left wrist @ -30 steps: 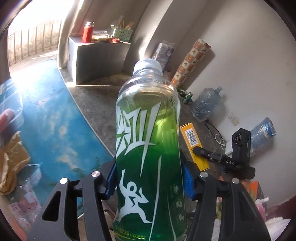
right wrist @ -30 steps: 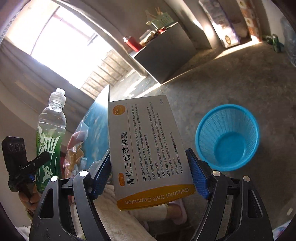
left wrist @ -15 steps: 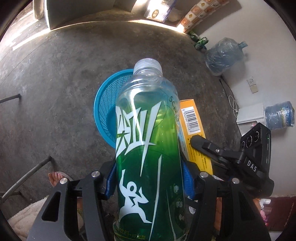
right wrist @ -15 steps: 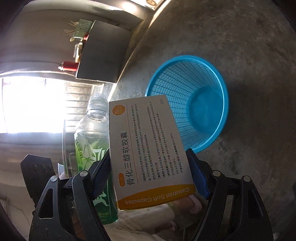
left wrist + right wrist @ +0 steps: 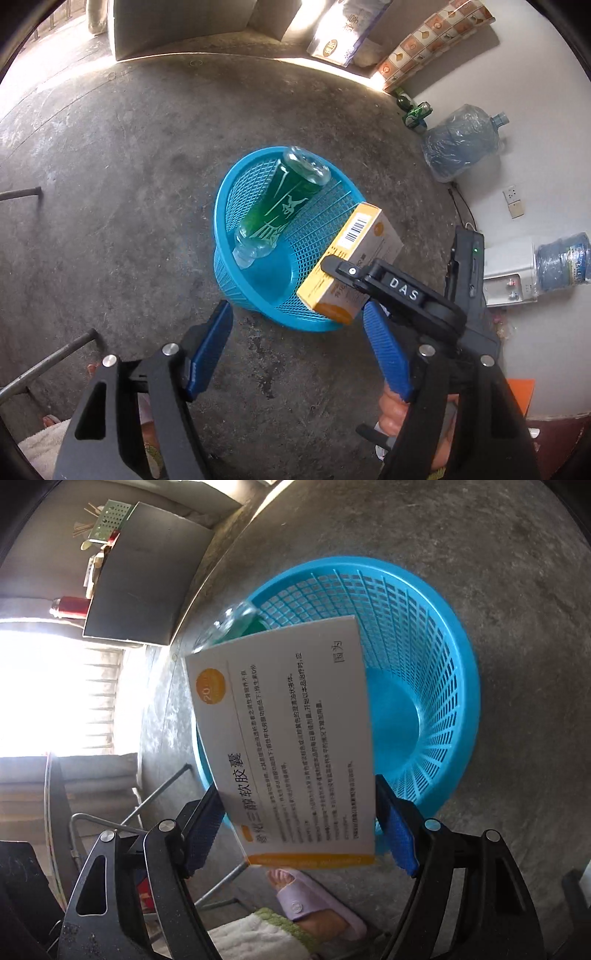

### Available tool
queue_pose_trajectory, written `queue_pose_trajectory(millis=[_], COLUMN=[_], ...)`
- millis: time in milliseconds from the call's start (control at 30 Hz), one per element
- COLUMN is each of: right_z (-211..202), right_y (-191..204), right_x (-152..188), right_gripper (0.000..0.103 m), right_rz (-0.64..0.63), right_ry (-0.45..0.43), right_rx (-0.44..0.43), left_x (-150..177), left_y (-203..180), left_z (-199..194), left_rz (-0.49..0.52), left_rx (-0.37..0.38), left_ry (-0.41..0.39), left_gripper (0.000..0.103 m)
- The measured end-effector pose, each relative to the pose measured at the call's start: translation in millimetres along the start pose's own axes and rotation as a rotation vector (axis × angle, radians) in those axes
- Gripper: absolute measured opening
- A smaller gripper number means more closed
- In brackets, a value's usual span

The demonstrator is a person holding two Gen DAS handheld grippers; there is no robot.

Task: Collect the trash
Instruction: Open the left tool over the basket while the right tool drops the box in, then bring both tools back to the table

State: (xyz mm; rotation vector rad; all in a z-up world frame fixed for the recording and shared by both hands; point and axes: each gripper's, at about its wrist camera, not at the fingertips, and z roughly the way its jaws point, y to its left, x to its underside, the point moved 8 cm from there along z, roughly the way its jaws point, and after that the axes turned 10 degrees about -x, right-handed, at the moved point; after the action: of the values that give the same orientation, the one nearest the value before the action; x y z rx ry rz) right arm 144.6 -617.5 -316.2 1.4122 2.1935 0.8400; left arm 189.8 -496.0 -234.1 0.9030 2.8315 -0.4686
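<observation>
- The green drink bottle [image 5: 282, 206] is lying cap-down inside the blue mesh basket [image 5: 236, 291], its long axis slanting from the clear base at the far rim down to the cap near the basket floor, with nothing gripping it.
- The bottle is looking like clear moulded plastic, with green liquid and white graphics on the label; in the right wrist view only a blurred clear end [image 5: 229, 627] is showing behind the box.
- The left tool [image 5: 299, 350] is standing spread and empty above the basket's near rim, its jaws having just been opening; its ribbed blue pads [image 5: 210, 350] are touching nothing.
- The capsule box [image 5: 284, 746] is sitting pinched between the right tool's [image 5: 299, 823] blue pads, its long axis pointing away from the tool and out over the basket's opening.
- The box is flat white cardboard with orange ends, printed text and a barcode on its narrow yellow side [image 5: 354, 258].
- The basket is round, lattice-walled plastic with a solid floor [image 5: 391, 716], resting on the rough grey concrete floor [image 5: 129, 147].
- Two large water jugs [image 5: 461, 144] are sitting along the white wall, with green cans nearby and a patterned roll leaning in the corner.
- A foot in a lilac slipper [image 5: 314, 901] is resting on the floor below the right tool, beside metal chair legs.
</observation>
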Motion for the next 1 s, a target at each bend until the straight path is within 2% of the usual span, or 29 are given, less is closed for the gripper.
queue_pose_trajectory(millis=[267,300,400,467,567,767,867,1000], right_z=[-1.9,-3.1,-4.4,-3.5,-14.2,-59.7,-88.1,-128.6], right_y=[-7.2,-6.4,-1.5,1.5,6.0,30.8,46.1,67.5], right_x=[-4.7,-3.7,-4.0,-1.3,5.1,24.5,39.7,61.5], right_gripper=[0.072,0.072,0.072,0.072,0.072,0.072,0.072,0.075], right_rz=[-0.056,-0.062,-0.079,-0.089,-0.096,-0.200,-0.251,-0.317], right_ry=[-0.009,-0.008,-0.008,-0.005,-0.013,-0.059,-0.093,-0.143], right_rx=[0.082,0.090,0.088,0.082,0.072,0.050,0.033,0.025], left_x=[39.4,45.6,60.9,67.1,71.6,83.8,91.7,103.6], left_y=[27.2,22.4,19.7,11.0,3.4,-7.0,-19.7,-34.5], left_z=[-61.5,-67.9,-88.2,-96.6,-108.4,-126.1,-140.7,-171.5], left_rz=[0.046,0.080,0.144,0.197,0.220,0.256,0.277,0.302], left_rx=[0.013,0.042,-0.001,0.000,0.011,0.017,0.043,0.069], left_ry=[-0.091,-0.085,-0.143,-0.157,-0.193,-0.238,-0.266,-0.344], left_gripper=[0.071,0.072,0.072,0.072,0.072,0.073,0.075,0.080])
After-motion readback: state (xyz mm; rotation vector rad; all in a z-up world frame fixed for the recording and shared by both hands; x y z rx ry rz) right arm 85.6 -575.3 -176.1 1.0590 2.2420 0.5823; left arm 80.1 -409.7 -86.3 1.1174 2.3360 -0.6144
